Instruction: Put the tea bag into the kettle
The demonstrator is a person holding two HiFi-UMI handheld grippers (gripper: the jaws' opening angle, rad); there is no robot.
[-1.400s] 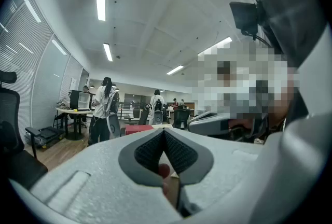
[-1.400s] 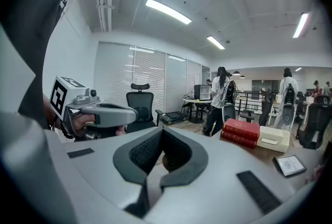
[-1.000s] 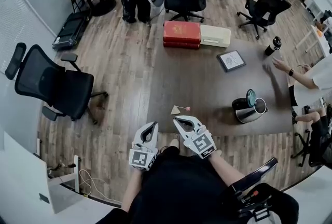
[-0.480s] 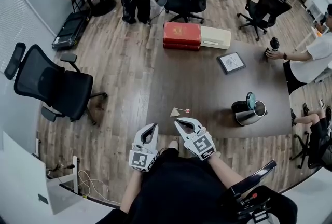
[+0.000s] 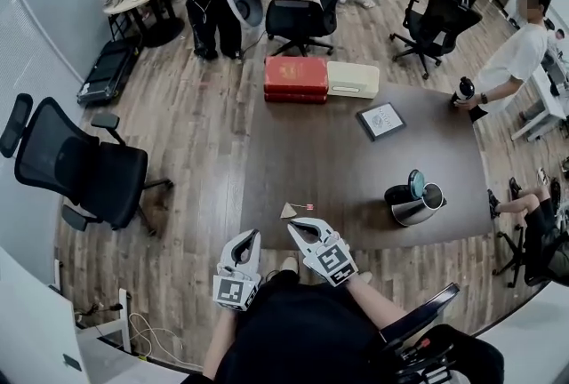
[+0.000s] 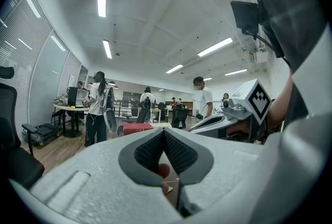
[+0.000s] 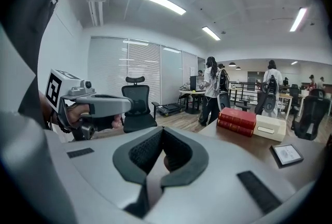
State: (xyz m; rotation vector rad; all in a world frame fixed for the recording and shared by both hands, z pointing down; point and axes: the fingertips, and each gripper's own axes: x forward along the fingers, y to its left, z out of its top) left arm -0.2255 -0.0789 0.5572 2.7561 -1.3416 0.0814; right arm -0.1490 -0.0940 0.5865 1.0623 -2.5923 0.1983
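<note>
A long dark brown surface [image 5: 356, 160] stands in an open office with a wood plank floor, black swivel chairs [image 5: 84, 167] around it and desks further back where several people stand. At the surface's far end a red box [image 5: 296, 77] lies touching a cream box [image 5: 352, 78], with a framed tablet [image 5: 380, 120] a little nearer. At the far right corner a person in a white shirt [image 5: 516, 53] rests a hand on a dark bottle [image 5: 463, 90]. The kettle [image 5: 416, 203] sits on the right part of the surface close to the near edge, its lid [image 5: 416, 184] raised. The tea bag [image 5: 288, 211] lies at the near edge, well apart from the kettle and to its left. It is a small pale triangular pouch with its apex pointing away from the person. Its string runs off to the right to a small red tag [image 5: 308, 206], so bag and string together lie roughly along the near edge, tag end toward the kettle. The right gripper [image 5: 293, 226] hangs just on the near side of the bag, its tips close to it without touching; its fingers [image 7: 142, 153] are pressed together with nothing between them. The left gripper [image 5: 252, 234] is held beside it, off the edge of the surface, its fingers [image 6: 148, 151] likewise pressed together and empty.
</note>
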